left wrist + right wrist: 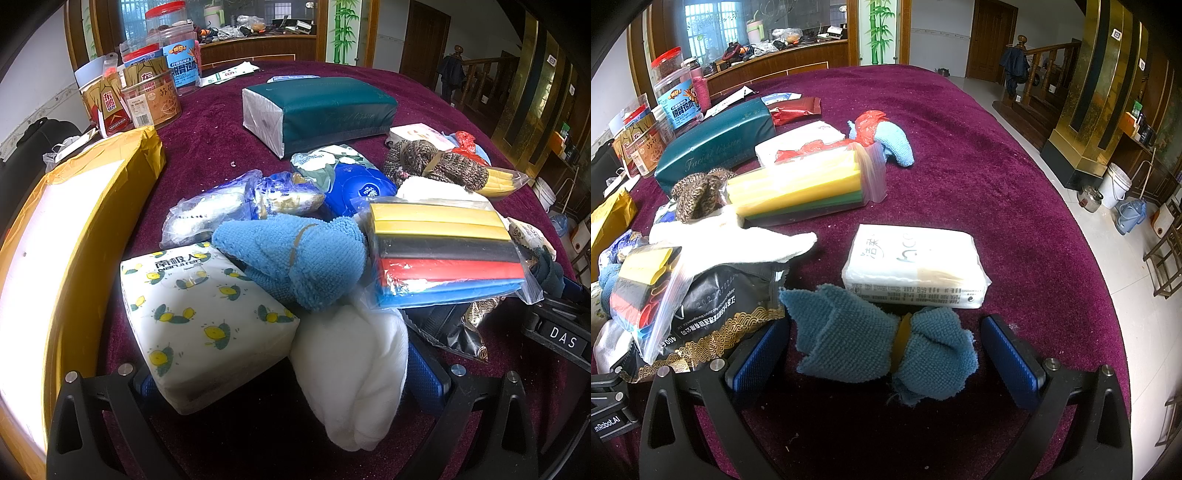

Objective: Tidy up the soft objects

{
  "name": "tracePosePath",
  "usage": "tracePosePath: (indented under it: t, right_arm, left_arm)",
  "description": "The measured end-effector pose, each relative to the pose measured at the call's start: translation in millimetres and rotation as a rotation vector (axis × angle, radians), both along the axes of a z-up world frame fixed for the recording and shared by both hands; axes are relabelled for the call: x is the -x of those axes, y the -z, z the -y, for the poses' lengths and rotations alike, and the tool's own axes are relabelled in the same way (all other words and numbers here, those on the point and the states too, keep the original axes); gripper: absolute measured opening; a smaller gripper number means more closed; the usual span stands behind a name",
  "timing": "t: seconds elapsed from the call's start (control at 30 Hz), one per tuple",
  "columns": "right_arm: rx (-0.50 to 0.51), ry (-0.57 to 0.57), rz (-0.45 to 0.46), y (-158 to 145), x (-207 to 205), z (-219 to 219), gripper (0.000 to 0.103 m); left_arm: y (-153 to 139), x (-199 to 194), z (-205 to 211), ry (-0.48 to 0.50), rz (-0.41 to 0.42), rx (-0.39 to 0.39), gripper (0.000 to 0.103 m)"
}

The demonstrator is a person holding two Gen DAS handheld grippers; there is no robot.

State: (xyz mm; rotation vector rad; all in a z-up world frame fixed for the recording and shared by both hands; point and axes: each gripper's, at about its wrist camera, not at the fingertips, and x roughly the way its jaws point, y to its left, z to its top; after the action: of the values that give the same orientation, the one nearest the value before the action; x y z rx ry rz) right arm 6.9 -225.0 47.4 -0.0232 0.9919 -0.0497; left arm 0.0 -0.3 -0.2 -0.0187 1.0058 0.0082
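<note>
My right gripper, jaws spread, straddles the banded teal terry cloth bundle just before the white tissue pack; next: clamp. My left gripper brackets the lemon-print tissue pack and white fluffy cloth; grip unclear.

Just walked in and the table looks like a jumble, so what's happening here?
A person is sorting soft items on a purple-covered table with two handheld grippers. The right gripper sits open around a teal cloth bundle tied with a band, jaws not yet closed on it. The left gripper is open at the pile, straddling a lemon-print tissue pack and a white cloth. Nothing looks lifted yet.
</note>
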Motion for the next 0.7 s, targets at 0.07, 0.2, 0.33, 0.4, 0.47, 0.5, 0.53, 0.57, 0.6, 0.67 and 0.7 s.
tracePosePath:
  t: [0.07, 0.2, 0.33, 0.4, 0.47, 0.5, 0.53, 0.57, 0.6, 0.67, 0.7]
  right_arm:
    - [0.0, 0.0, 0.0, 0.1, 0.0, -0.2, 0.103]
    - [0.0, 0.0, 0.0, 0.3, -0.1, -0.4, 0.103]
    - [0.0, 0.0, 0.0, 0.3, -0.2, -0.4, 0.103]
    - [0.0, 0.0, 0.0, 0.3, -0.2, -0.5, 0.103]
    - [0.0, 0.0, 0.0, 0.3, -0.4, -0.4, 0.103]
    - [0.0, 0.0, 0.0, 0.4, -0.2, -0.5, 0.103]
    - [0.0, 0.0, 0.0, 0.4, -0.4, -0.4, 0.103]
    - [0.0, 0.0, 0.0, 0.4, -0.4, -0.4, 0.103]
    - [0.0, 0.0, 0.0, 0.3, -0.4, -0.4, 0.103]
    - [0.0, 0.0, 0.0, 0.3, -0.4, -0.4, 0.103]
    - [0.0, 0.0, 0.0, 0.3, -0.4, -0.4, 0.103]
  left_arm:
    - [0.1, 0.0, 0.2, 0.0, 0.0, 0.0, 0.103]
    - [0.1, 0.0, 0.2, 0.0, 0.0, 0.0, 0.103]
    - [0.0, 0.0, 0.0, 0.0, 0.0, 0.0, 0.103]
    - [0.0, 0.0, 0.0, 0.0, 0.0, 0.0, 0.103]
    - [0.0, 0.0, 0.1, 0.0, 0.0, 0.0, 0.103]
    - [0.0, 0.0, 0.0, 0.0, 0.0, 0.0, 0.103]
    - [0.0, 0.0, 0.1, 0.0, 0.0, 0.0, 0.103]
    - [0.0, 0.0, 0.0, 0.0, 0.0, 0.0, 0.103]
    - [0.1, -0.1, 0.0, 0.0, -0.001, 0.0, 0.103]
    - [-0.7, 0.9, 0.9, 0.0, 0.0, 0.0, 0.103]
    - [-0.9, 1.0, 0.9, 0.0, 0.0, 0.0, 0.103]
